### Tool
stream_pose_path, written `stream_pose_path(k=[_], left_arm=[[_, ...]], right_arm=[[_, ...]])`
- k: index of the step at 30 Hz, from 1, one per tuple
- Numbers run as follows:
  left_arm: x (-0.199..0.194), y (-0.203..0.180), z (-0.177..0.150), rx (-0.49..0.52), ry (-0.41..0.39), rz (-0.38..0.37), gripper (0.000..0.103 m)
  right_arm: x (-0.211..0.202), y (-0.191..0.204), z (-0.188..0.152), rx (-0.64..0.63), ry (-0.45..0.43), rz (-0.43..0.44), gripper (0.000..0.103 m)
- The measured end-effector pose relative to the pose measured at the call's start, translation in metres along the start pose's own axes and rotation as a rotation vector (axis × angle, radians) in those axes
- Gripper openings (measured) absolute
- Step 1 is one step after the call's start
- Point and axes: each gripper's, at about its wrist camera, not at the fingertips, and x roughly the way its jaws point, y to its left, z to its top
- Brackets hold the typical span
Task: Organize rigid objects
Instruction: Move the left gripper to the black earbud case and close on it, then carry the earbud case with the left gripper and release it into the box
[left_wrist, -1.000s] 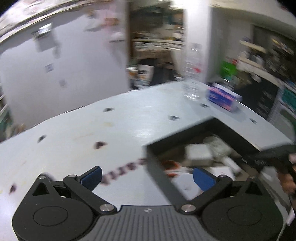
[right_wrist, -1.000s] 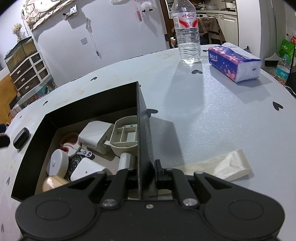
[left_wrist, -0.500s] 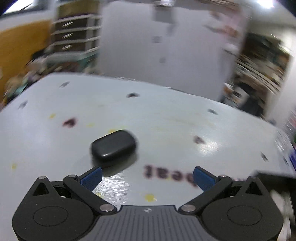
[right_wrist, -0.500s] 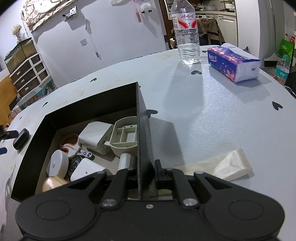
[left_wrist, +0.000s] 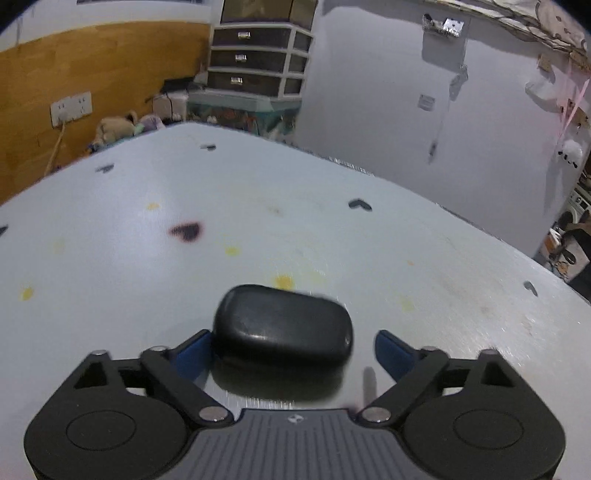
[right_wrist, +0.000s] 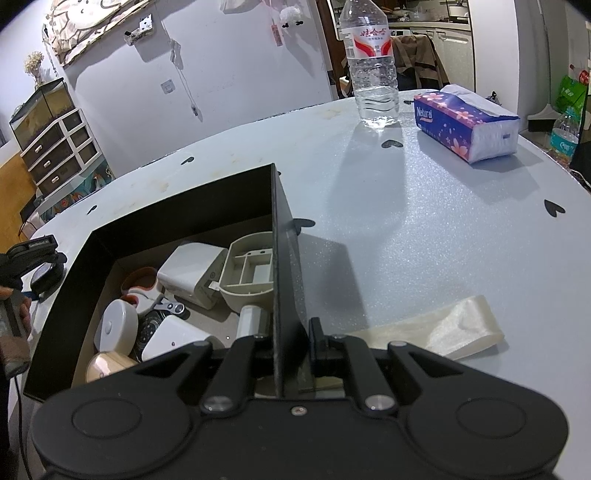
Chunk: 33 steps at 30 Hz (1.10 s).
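Two grippers share the work: the left gripper (left_wrist: 291, 350), jaws just closing but not yet gripping, straddles the black case (left_wrist: 282, 326) left of the box (right_wrist: 280, 236), whose wall the right gripper (right_wrist: 293, 345) clamps, seemingly steadying it.

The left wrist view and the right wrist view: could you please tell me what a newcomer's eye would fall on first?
In the left wrist view, a rounded black case lies on the pale table between the left gripper, whose blue fingers have just been closing around it. In the right wrist view, the right gripper pinches the wall of a black box crowded with white gadgets, with a water bottle and tissue pack beyond.
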Motion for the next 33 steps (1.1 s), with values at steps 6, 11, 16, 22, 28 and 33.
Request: stream_pose_path(k=[6, 11, 16, 22, 28, 33], left_arm=[[0.005, -0.002, 0.001, 0.066, -0.015, 0.0, 0.082], [0.007, -0.002, -0.003, 0.213, -0.016, -0.044, 0.084], [0.012, 0.003, -0.004, 0.38, -0.026, -0.141, 0.095], [0.016, 0.012, -0.002, 0.465, -0.055, -0.2, 0.095], [0.019, 0.015, 0.002, 0.538, -0.054, -0.284, 0.081], [0.015, 0.014, 0.002, 0.524, -0.039, -0.282, 0.081]], right_arm=[[0.0, 0.0, 0.0, 0.0, 0.0, 0.0, 0.011], [0.0, 0.0, -0.001, -0.002, 0.001, 0.0, 0.011], [0.0, 0.0, -0.001, -0.002, 0.0, -0.002, 0.011], [0.0, 0.001, -0.001, -0.004, 0.002, -0.007, 0.01], [0.001, 0.002, 0.0, -0.004, 0.003, -0.014, 0.01], [0.002, 0.003, 0.001, -0.004, 0.003, -0.017, 0.01]])
